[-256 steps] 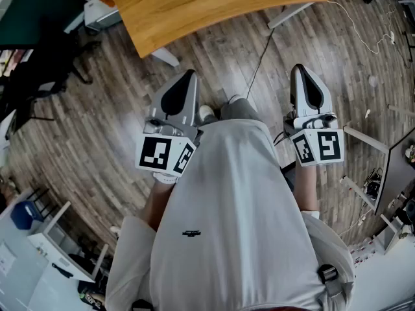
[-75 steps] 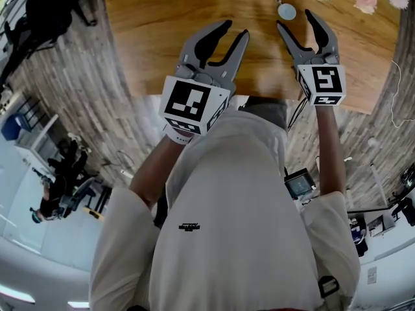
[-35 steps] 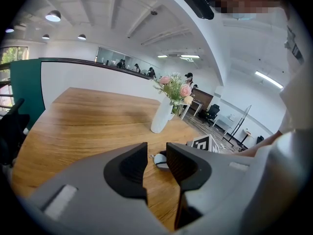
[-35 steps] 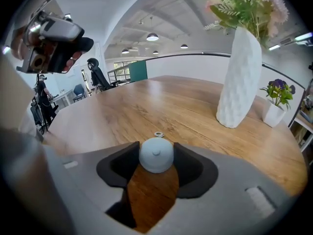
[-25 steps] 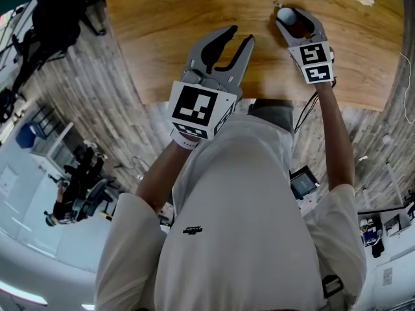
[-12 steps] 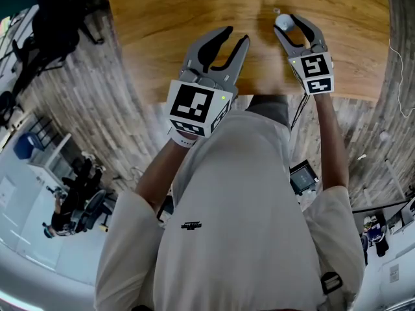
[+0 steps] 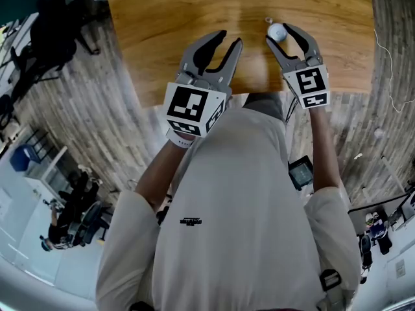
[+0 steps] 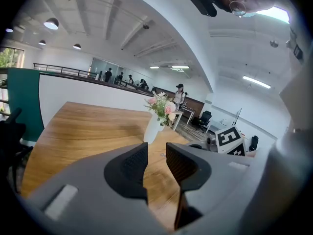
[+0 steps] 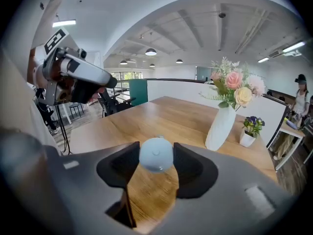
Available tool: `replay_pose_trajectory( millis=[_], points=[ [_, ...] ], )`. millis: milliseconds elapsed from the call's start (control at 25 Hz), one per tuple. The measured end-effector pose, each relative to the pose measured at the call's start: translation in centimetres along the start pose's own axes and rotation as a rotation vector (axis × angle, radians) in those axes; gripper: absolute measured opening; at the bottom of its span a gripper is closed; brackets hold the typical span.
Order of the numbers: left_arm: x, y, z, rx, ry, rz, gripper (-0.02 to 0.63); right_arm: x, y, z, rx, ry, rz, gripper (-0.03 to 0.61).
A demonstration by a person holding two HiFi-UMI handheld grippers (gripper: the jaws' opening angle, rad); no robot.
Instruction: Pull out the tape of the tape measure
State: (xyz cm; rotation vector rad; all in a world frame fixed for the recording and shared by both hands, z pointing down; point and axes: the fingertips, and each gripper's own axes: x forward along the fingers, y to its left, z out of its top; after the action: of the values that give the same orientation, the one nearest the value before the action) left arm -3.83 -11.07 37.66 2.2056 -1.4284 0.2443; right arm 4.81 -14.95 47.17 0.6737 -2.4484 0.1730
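The tape measure [image 7: 277, 32] is a small round pale-blue case, and my right gripper [image 7: 280, 33] is shut on it just above the wooden table [image 7: 168, 24]. In the right gripper view the case [image 9: 156, 154] sits squeezed between both pads, with a small tab at its top. No tape shows drawn out. My left gripper [image 7: 229, 39] hovers over the table's near edge, to the left of the right one. Its jaws stand a little apart with nothing between them [image 8: 156, 155].
A white vase of pink and white flowers [image 9: 221, 124] and a small potted plant [image 9: 248, 133] stand on the table beyond the right gripper. The table's near edge [image 7: 194, 99] lies under both grippers. Office floor and chairs surround the table.
My right gripper, still shut on the tape measure, has drawn back toward the table's near edge and a little left. The left gripper has kept about the same place.
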Motion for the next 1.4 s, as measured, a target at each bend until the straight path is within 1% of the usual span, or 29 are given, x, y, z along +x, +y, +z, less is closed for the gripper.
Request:
replay_pose_trajectory(
  millis=[160,440,600,800,920,1000,1280,1400],
  points=[
    [-0.7,-0.5,0.5,-0.003,-0.019,-0.019,0.115,-1.6,1.2,1.4,-0.016,-0.025,0.004,0.221],
    [-2.3,-2.0,2.4,-0.026,-0.078,-0.096,0.112,-4.4,3.6,3.8,-0.091,-0.058,0.020,0.221],
    [-3.0,-2.7,2.4,-0.034,-0.082,-0.133,0.112,-6.2,4.9,5.2,-0.115,-0.098,0.029,0.222],
    [-3.2,-4.0,2.2,-0.027,-0.057,-0.226,0.112,-8.3,6.1,7.2,-0.174,-0.138,0.039,0.221],
    [-3.5,-4.8,2.0,-0.026,-0.039,-0.288,0.112,-9.4,7.1,8.1,-0.262,-0.110,0.068,0.222],
    [-3.7,-5.4,1.8,-0.021,-0.028,-0.327,0.114,-10.2,7.5,8.4,-0.293,-0.099,0.083,0.222],
    [-4.5,-7.0,2.1,-0.063,-0.030,-0.474,0.114,-12.2,8.9,9.4,-0.354,-0.102,0.123,0.222],
    [-4.7,-7.5,2.4,-0.087,-0.029,-0.540,0.114,-12.8,9.7,9.7,-0.360,-0.091,0.143,0.222]
  ],
)
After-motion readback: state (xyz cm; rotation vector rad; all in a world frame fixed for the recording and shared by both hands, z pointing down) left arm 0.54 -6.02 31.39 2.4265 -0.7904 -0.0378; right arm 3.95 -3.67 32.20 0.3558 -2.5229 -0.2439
